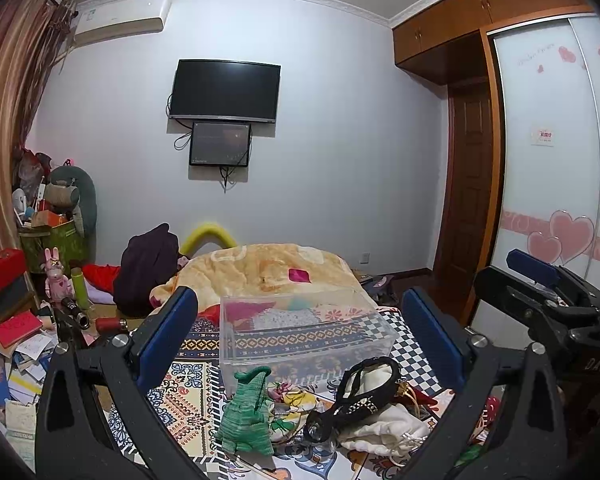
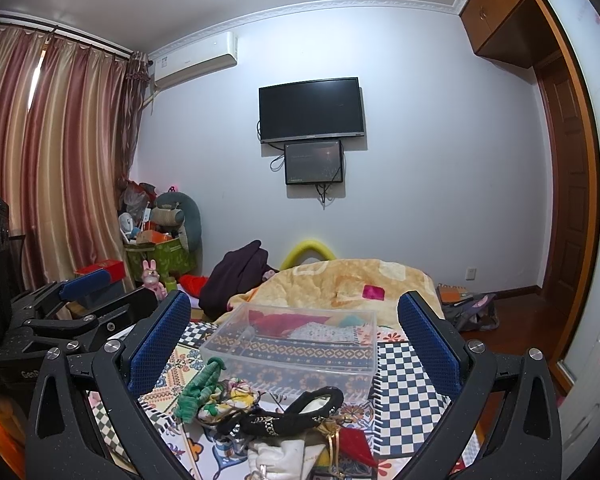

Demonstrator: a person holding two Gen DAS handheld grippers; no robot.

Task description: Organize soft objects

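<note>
Left wrist view: left gripper (image 1: 300,340) spread wide, blue pads well apart, holding nothing, touching nothing. Between the fingers, on the patterned bedspread (image 1: 188,396): clear plastic box (image 1: 306,330) farther off, a green knitted toy (image 1: 248,412) upright in front of it, a black embroidered pouch (image 1: 364,388) beside that, a white drawstring bag (image 1: 388,428) touching the pouch. Right gripper (image 1: 540,280) seen at the right edge, fingers apart.

Right wrist view: right gripper (image 2: 294,340) equally wide, empty, clear of everything. Same clear plastic box (image 2: 296,344) ahead; green knitted toy (image 2: 200,388) lying tilted near its left corner; black embroidered pouch (image 2: 284,412) and white drawstring bag (image 2: 280,456) nearest the camera. Left gripper (image 2: 84,292) at the left.
</note>
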